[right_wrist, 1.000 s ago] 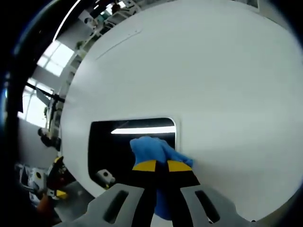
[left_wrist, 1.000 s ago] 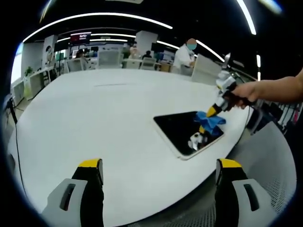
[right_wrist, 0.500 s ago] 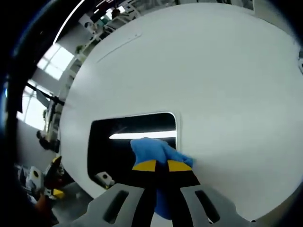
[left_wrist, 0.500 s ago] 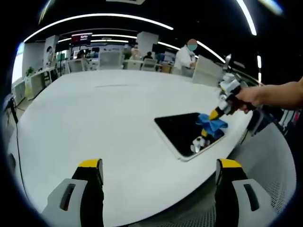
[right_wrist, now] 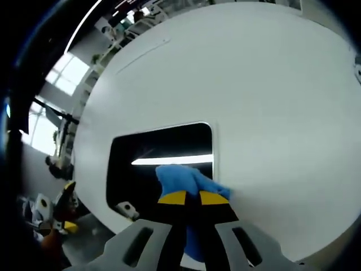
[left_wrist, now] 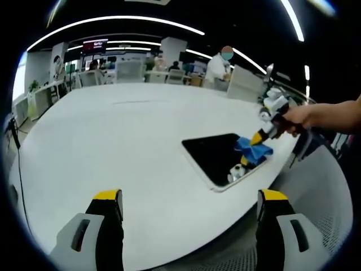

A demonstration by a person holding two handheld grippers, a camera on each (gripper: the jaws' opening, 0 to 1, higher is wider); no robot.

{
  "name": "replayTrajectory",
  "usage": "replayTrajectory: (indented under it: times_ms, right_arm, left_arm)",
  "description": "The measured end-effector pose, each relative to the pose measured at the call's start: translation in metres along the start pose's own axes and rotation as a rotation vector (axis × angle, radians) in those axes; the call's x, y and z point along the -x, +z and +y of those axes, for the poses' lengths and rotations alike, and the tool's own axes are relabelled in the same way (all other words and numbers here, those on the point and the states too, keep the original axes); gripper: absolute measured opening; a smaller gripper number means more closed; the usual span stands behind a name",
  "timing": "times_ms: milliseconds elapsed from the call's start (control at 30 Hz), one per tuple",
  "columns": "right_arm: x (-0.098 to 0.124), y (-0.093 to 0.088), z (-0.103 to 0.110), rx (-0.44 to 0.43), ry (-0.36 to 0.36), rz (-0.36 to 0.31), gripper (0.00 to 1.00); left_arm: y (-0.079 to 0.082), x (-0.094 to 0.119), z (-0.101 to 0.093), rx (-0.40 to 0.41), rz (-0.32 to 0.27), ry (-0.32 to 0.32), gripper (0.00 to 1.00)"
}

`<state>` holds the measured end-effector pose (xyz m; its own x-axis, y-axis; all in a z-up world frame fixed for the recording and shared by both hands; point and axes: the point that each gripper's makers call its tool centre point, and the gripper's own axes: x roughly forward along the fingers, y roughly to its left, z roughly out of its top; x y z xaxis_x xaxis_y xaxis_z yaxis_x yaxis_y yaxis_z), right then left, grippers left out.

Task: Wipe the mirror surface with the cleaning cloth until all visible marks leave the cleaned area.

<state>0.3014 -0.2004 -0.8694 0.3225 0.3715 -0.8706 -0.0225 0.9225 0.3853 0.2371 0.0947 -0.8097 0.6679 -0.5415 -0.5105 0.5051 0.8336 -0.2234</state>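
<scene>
On white table (left_wrist: 113, 135), near its edge, mirror (left_wrist: 217, 158) lies flat. Right gripper (right_wrist: 187, 199) pinched tight on blue cloth (right_wrist: 180, 178), pressing it onto glass. Left gripper (left_wrist: 189, 226) gaping wide, empty, well apart.

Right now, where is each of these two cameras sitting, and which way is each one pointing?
Left gripper view: rides on the left gripper, held back over the white table, jaws open, facing the mirror; it sees the person's hand with the right gripper.
Right gripper view: rides on the right gripper, looking down along jaws shut on the blue cloth at the mirror.
Both share the mirror, cloth and table.
</scene>
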Motion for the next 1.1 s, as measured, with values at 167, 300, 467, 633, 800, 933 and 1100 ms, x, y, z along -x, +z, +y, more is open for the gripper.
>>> replayTrajectory:
  times_ms: [167, 300, 467, 633, 800, 933, 1100]
  right_arm:
    - [0.002, -0.006, 0.002, 0.013, -0.001, 0.013, 0.01]
    - [0.001, -0.008, 0.002, 0.016, -0.005, 0.021, 0.01]
    - [0.002, -0.012, 0.001, 0.005, -0.005, 0.037, 0.01]
    - [0.005, -0.020, 0.002, -0.010, 0.004, 0.049, 0.01]
    - [0.005, -0.021, 0.002, -0.022, 0.010, 0.045, 0.01]
    - [0.005, -0.023, 0.003, -0.018, 0.002, 0.050, 0.01]
    - [0.007, -0.026, 0.005, -0.026, 0.002, 0.048, 0.01]
  left_arm:
    - [0.000, 0.000, 0.000, 0.000, 0.002, -0.005, 0.99]
    - [0.000, -0.001, -0.001, -0.004, 0.003, -0.008, 0.99]
    - [0.000, 0.000, -0.001, -0.001, 0.001, -0.006, 0.99]
    - [0.001, -0.001, -0.001, 0.002, -0.001, -0.007, 0.99]
    - [0.000, -0.001, -0.002, 0.000, 0.001, -0.010, 0.99]
    - [0.000, -0.001, -0.002, -0.003, 0.006, -0.012, 0.96]
    - [0.001, 0.000, -0.003, -0.002, -0.003, -0.017, 0.98]
